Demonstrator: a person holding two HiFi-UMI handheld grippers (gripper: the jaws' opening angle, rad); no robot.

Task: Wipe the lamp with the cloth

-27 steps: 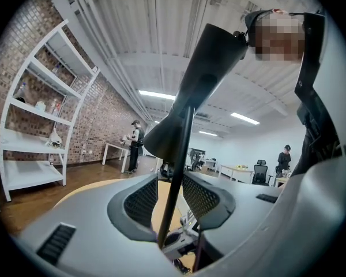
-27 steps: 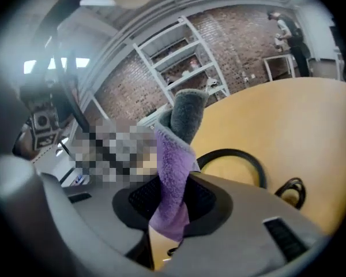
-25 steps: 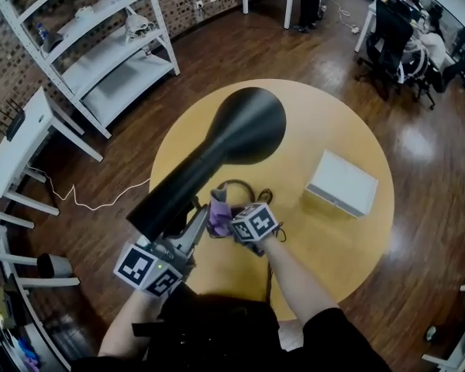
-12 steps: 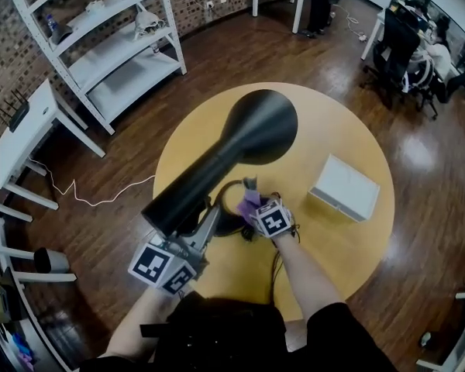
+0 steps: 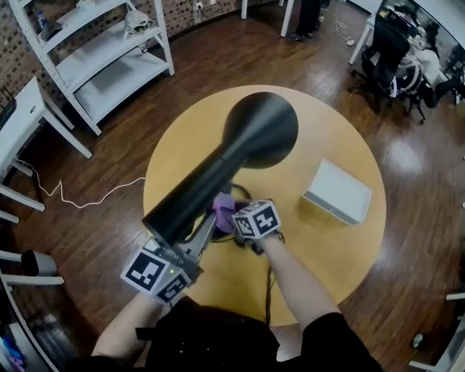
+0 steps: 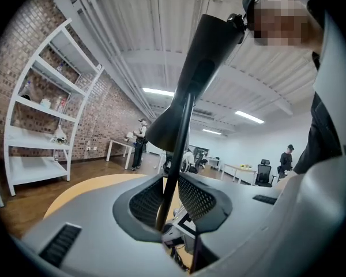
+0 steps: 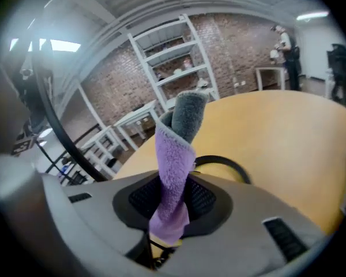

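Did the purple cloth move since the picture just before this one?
Yes. The purple cloth slid left in the head view, farther from the white box and close up to the black lamp.

The left gripper [image 6: 172, 183] has just been closing its jaws, and they now clamp the thin lamp stem [image 6: 180, 131] between them. The right gripper [image 5: 237, 220], with the purple cloth [image 5: 223, 206] pinched in it, is back in beside the lamp shade [image 5: 240, 146]. Half a second ago it stands clear of the shade. Now the cloth shows right against the shade's long dark side.
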